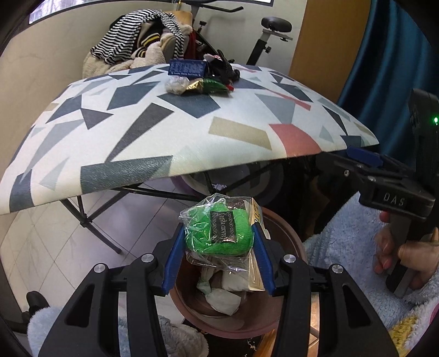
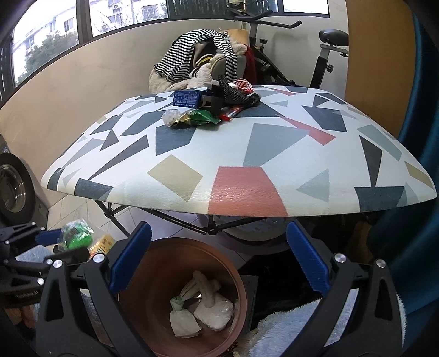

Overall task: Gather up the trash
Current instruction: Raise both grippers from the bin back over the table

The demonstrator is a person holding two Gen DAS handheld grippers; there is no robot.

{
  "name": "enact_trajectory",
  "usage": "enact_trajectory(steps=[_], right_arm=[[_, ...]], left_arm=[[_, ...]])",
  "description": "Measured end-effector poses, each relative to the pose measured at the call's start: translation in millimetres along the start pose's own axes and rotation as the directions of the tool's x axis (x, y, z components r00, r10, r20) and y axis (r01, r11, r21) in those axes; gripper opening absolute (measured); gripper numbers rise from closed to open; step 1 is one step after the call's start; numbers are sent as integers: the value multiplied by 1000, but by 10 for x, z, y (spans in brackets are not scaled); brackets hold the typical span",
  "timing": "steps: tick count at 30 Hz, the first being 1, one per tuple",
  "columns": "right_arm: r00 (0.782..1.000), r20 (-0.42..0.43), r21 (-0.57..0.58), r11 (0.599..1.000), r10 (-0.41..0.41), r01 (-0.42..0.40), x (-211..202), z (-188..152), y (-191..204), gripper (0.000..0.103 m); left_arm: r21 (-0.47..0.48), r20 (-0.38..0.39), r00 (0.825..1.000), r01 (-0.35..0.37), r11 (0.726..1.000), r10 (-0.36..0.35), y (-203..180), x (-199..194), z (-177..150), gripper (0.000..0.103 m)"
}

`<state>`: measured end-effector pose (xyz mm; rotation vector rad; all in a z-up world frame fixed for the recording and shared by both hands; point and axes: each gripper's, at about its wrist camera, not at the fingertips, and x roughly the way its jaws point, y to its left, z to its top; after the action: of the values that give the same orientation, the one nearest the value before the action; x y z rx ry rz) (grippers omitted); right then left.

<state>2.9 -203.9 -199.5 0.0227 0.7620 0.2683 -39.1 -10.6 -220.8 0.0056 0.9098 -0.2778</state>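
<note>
Well, left gripper (image 1: 218, 239) w/ green packet (image 1: 218, 233) over bin (image 1: 288, 239) rim.

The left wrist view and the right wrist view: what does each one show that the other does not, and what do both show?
Only the left wrist view shows the label on the green packet, which the left gripper clamps above the brown bin.

Only the right wrist view shows the windows, the open, empty right gripper and the bin's bottom.

Both show the patterned table, its wrappers, the blue box and the white bags.
</note>
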Motion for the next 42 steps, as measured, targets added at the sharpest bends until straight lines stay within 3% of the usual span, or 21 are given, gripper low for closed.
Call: enact_trajectory(steps=[5, 7, 9, 17, 25, 35, 42], right_arm=[[1000, -4, 7, 1000, -1, 1, 13, -1, -8, 97], [1000, -5, 6, 1000, -2, 2, 14, -4, -10, 97], [1000, -9, 6, 1000, -5, 5, 15, -2, -16, 97], [1000, -13, 10, 1000, -7, 8, 35, -18, -15, 97], [1000, -20, 10, 1000, -9, 10, 47, -29, -18, 97], [999, -36, 11, 1000, -5, 5, 88, -36, -10, 97], [998, -55, 19, 1000, 1, 0, 95, 51, -42, 97]], left_arm=[[11, -18, 1000, 11, 1000, -10, -22, 45, -18, 52], [14, -20, 1000, 9, 1000, -9, -30, 54, -19, 59], [10, -18, 1000, -5, 1000, 5, -22, 54, -17, 73], [-13, 15, 998, -68, 998, 69, 41, -2, 12, 96], [-69, 38, 991, -128, 989, 131, 205, -45, 14, 97], [-131, 83, 984, -146, 981, 158, 345, -115, 32, 97], [-172, 119, 976, -160, 972, 182, 511, -219, 211, 97]])
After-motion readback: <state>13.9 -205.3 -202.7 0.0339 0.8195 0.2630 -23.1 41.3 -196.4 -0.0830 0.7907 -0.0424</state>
